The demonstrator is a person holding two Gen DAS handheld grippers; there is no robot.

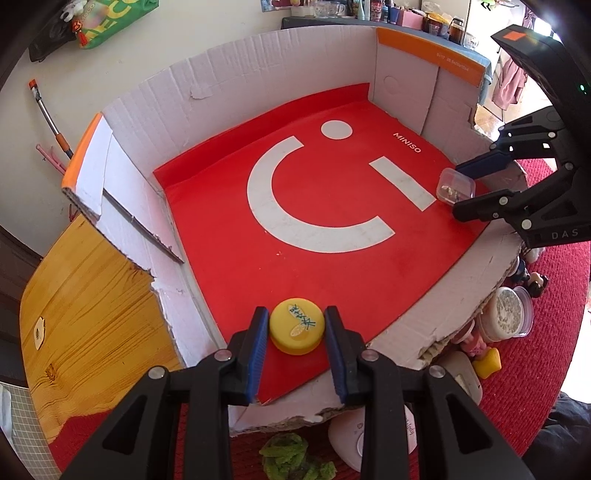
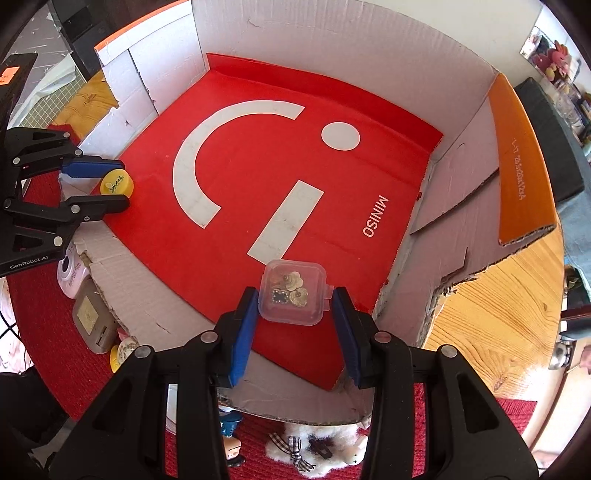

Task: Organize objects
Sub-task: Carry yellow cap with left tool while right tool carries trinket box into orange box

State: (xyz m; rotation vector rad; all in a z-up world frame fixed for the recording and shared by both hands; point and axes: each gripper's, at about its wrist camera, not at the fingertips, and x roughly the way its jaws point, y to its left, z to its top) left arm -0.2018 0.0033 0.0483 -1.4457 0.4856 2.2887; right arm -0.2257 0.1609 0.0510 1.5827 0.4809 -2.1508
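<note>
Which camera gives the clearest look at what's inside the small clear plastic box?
The right wrist view: the clear plastic box sits between the right gripper fingers, with small gold charms visible through its lid. The left wrist view shows it small and far off, contents indistinct.

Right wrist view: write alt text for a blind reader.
The right hand-held gripper straddles a clear box of trinkets on the red floor of a cardboard tray, jaws open. At left, the left hand-held gripper brackets a yellow cap.

The middle of the red liner (image 1: 332, 266) lies bare, so my tools can cross it freely. The box walls (image 1: 258, 74) stand tall at the back and sides; the torn near wall (image 2: 155, 321) is low, with toys crowded outside.
</note>
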